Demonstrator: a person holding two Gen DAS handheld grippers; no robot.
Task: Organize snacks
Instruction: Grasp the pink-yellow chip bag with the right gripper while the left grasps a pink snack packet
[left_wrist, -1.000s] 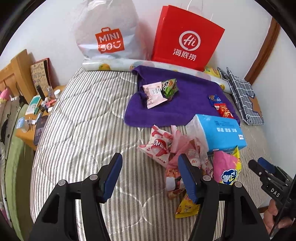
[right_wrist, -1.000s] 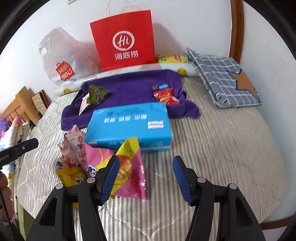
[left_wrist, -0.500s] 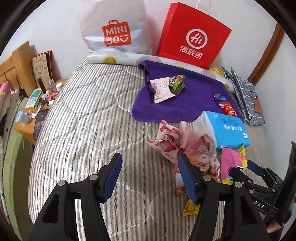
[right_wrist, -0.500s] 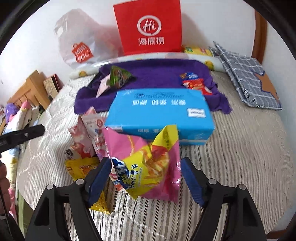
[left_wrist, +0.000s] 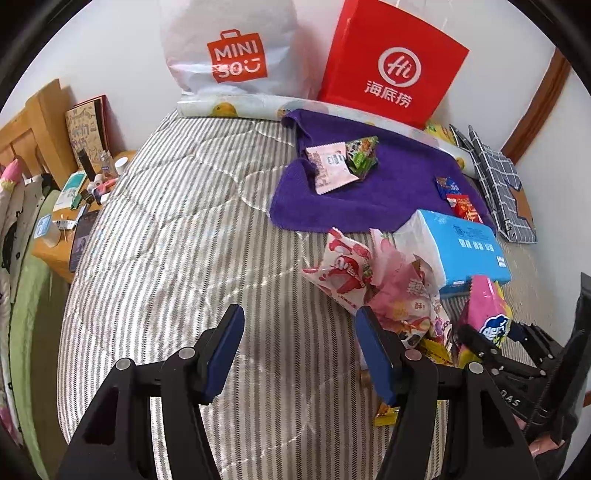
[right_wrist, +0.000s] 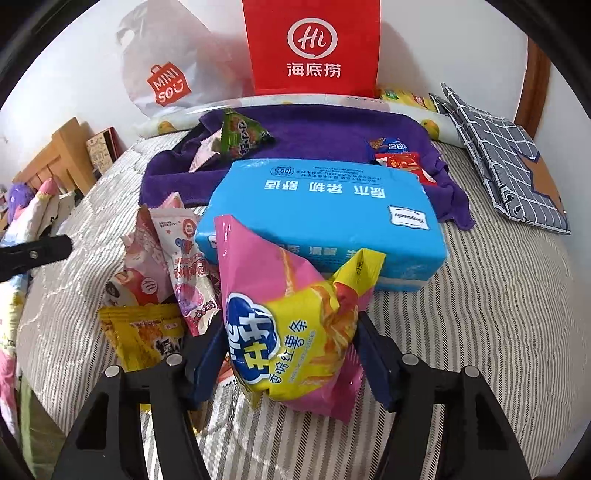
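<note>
Closing on a pink-and-yellow chip bag (right_wrist: 291, 332), the right gripper (right_wrist: 288, 354) has the bag between its blue pads; its jaws have just been closing, and both pads look to be touching the bag's sides. Bag stands upright on the striped bed (right_wrist: 498, 314), just in front of the blue tissue pack (right_wrist: 325, 221), leaning against its near edge.

Landmark: tissue pack.
- Left of it: loose heap of snack packets — pink-and-white packets (right_wrist: 173, 251), and nearer the camera a yellow packet (right_wrist: 144, 336).
- Behind it: purple towel (right_wrist: 332, 136) spread on the bed. On the towel's left part, a green triangular packet (right_wrist: 242, 134) overlapping a pale pink packet (left_wrist: 330, 168); on its right part, a small blue packet (right_wrist: 388, 144) and a red packet (right_wrist: 400, 162), the red one touching the pack's far corner.
- Further behind, against the wall: red paper bag (right_wrist: 314, 48) and white plastic bag (right_wrist: 166, 74).
- Right of it, well apart: folded checked cloth (right_wrist: 506, 155).

Left gripper (left_wrist: 299, 347) hangs over bare striped bed, left of the snack heap. Jaws apart, nothing between them; its right pad (left_wrist: 373, 350) overlaps the heap's edge in the left wrist view, contact unclear.
</note>
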